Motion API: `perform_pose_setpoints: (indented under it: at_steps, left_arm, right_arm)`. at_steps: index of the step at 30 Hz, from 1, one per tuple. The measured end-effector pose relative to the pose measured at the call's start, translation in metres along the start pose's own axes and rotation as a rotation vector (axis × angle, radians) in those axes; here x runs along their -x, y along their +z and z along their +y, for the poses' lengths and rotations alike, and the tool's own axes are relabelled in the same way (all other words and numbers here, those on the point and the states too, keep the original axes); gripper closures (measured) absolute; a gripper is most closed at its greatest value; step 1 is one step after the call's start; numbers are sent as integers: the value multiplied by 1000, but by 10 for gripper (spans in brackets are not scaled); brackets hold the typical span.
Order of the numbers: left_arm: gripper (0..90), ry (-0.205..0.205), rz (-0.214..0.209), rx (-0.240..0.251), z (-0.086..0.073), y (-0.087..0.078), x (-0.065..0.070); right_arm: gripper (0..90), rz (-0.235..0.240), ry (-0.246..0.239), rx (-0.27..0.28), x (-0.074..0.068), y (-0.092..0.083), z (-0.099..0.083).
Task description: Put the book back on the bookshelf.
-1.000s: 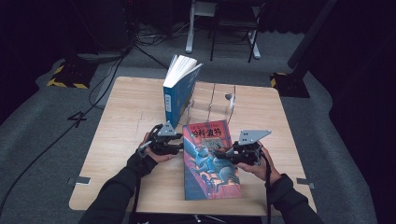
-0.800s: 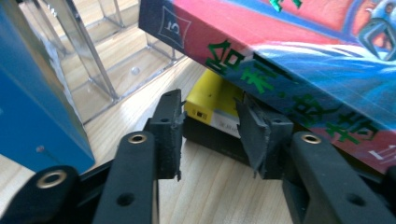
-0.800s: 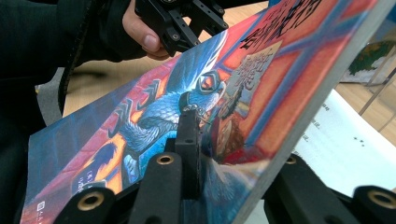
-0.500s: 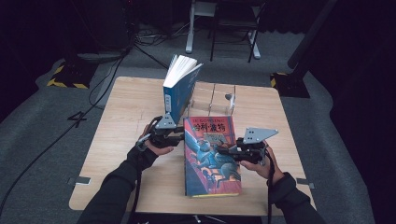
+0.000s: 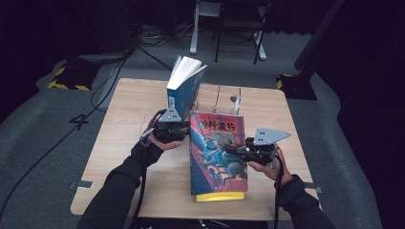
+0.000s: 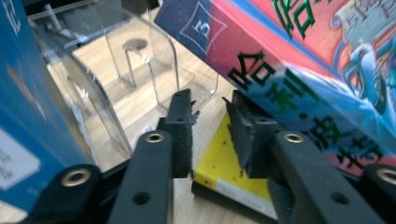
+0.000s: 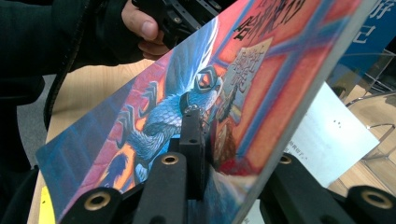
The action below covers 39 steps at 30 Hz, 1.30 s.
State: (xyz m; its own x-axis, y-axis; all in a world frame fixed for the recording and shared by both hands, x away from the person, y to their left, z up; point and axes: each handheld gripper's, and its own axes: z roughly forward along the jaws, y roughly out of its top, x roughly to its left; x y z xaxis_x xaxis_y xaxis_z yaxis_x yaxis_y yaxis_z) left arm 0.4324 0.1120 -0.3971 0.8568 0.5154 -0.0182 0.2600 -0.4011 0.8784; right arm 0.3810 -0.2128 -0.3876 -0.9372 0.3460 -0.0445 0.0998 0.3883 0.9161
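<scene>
A red and blue illustrated book [image 5: 217,152] is held tilted above the table, over a yellow book [image 5: 219,196] that lies flat. My right gripper [image 5: 229,149] is shut on the illustrated book's right edge, one pad [image 7: 194,126] on the cover and the other jaw under it. My left gripper [image 5: 184,130] sits at the book's spine [image 6: 299,60]. Its jaws have just been closing, and a gap remains with nothing between the pads [image 6: 182,135]; the spine passes above its right jaw. A blue book [image 5: 184,88] stands upright in a clear acrylic stand [image 5: 217,98].
The wooden table [image 5: 119,143] has bare room at the left and along the front. The clear stand's [image 6: 140,60] curved walls and the blue book [image 6: 23,93] stand close ahead of my left gripper. Chair legs and cables lie on the floor beyond the table.
The illustrated book has risen and moved slightly away, uncovering the yellow book's front edge. My left gripper has lifted and its jaws have narrowed. My right gripper has barely moved.
</scene>
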Motion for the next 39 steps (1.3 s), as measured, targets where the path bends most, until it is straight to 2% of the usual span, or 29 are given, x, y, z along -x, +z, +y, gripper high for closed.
perform_pose_setpoints:
  at_steps: [4, 11, 17, 29, 39]
  left_arm:
    - [788, 2, -13, 19, 6, 1, 1]
    - [847, -6, -26, 45, 15, -1, 1]
    - [864, 21, -23, 57, 27, -5, 2]
    - [890, 76, -12, 81, 47, -15, 7]
    - [896, 94, -4, 108, 53, -23, 10]
  right_arm:
    - [771, -20, -39, -6, -3, -2, 2]
    - [772, -26, -47, 2, -2, -4, 3]
    - [783, -39, -51, 16, 1, -5, 5]
    - [805, -95, -79, 44, 2, -6, 11]
    - [821, -142, -119, 75, 1, -3, 13]
